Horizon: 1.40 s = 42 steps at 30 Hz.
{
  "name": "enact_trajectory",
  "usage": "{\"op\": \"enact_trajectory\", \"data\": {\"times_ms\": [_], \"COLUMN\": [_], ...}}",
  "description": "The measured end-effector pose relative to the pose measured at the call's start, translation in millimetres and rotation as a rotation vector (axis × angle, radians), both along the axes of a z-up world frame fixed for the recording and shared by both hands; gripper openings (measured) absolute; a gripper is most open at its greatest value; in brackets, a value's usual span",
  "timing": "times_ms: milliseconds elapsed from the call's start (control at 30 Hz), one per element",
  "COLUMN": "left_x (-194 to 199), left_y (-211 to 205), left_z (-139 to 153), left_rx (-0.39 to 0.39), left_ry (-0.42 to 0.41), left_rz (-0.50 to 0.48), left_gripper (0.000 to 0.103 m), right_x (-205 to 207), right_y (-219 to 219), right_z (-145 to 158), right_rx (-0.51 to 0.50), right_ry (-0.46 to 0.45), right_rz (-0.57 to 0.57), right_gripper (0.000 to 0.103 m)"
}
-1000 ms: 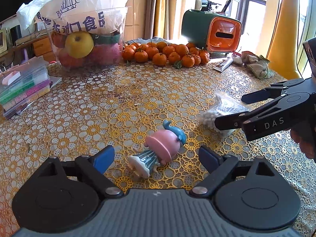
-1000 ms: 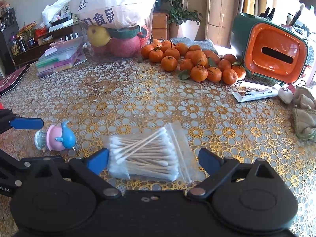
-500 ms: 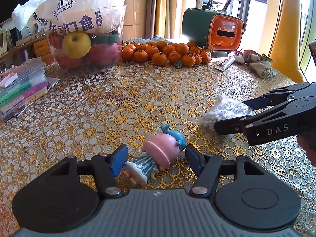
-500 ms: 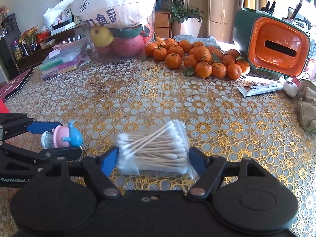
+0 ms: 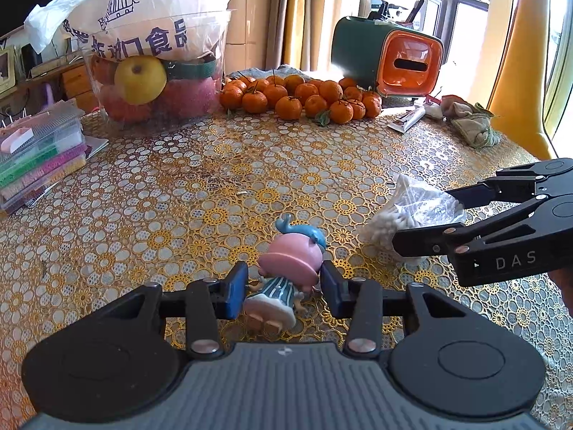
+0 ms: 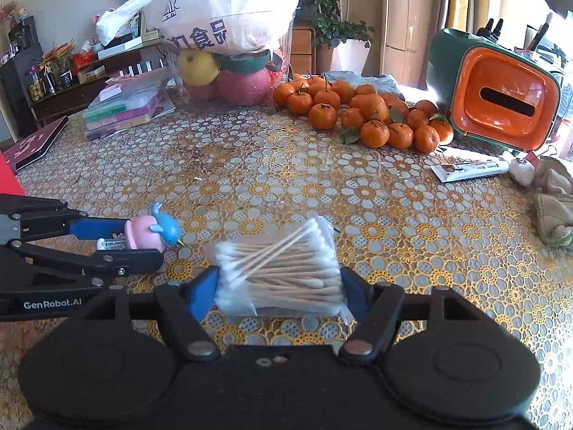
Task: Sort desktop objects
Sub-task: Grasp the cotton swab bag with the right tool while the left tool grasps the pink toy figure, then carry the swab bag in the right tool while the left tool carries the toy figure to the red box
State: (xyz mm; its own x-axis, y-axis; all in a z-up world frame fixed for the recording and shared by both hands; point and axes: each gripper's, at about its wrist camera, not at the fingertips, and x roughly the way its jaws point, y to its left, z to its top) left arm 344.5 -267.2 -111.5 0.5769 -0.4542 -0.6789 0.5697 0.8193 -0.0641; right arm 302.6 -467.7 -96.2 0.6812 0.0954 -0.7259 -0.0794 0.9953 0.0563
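Observation:
A small toy figurine (image 5: 290, 258) with a pink head and a blue hat lies on the gold flower-patterned table (image 5: 179, 197). My left gripper (image 5: 284, 294) is shut on it, a blue pad against each side. From the right wrist view the figurine (image 6: 150, 231) sits between the left gripper's (image 6: 143, 240) fingers. A clear bag of cotton swabs (image 6: 283, 261) lies on the table to the right of the figurine. My right gripper (image 6: 279, 294) is shut on the bag, pads pressed into both ends. The left wrist view shows the bag (image 5: 401, 211) held in the right gripper (image 5: 422, 216).
At the back stand a pile of mandarins (image 5: 297, 98), a green and orange tissue box (image 5: 390, 59) and a clear tub of fruit (image 5: 154, 82) under a white plastic bag. Stacked bead boxes (image 5: 39, 157) lie left. A tube (image 5: 408, 118) and a cloth (image 5: 469, 125) lie right.
Both grippers went from wide open to closed: the left onto the figurine, the right onto the bag of cotton swabs. Both moved slightly forward.

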Motion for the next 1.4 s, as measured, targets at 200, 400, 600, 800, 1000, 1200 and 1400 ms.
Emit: {"op": "enact_trajectory", "data": {"times_ms": [200,400,600,800,1000,1200,1400], "left_x": [-8,-20,-36,-54,-76,-100,-123], "left_y": [1,11,27,46,65,86,111], "left_z": [4,12,18,26,37,57,84], "left_rx": [-0.002,-0.023,-0.036,-0.047,-0.049,-0.054,-0.056], "left_ry": [-0.005,-0.001,0.015,0.044,0.065,0.056,0.011], "left_rz": [0.003,-0.007,0.000,0.021,0.037,0.055,0.080], "left_gripper": [0.038,0.037,0.034,0.034,0.034,0.034,0.034], "right_x": [-10,-21,-33,-47,-65,-87,-108], "right_y": [4,5,10,21,38,58,83], "right_z": [7,13,20,27,39,56,74], "right_rx": [-0.005,-0.006,0.001,0.018,0.021,0.015,0.009], "right_ry": [-0.004,-0.002,-0.005,-0.006,-0.001,0.001,-0.002], "right_rz": [0.002,0.001,0.005,0.025,0.051,0.071,0.086], "right_gripper": [0.071,0.071,0.071,0.071,0.071,0.071,0.071]}}
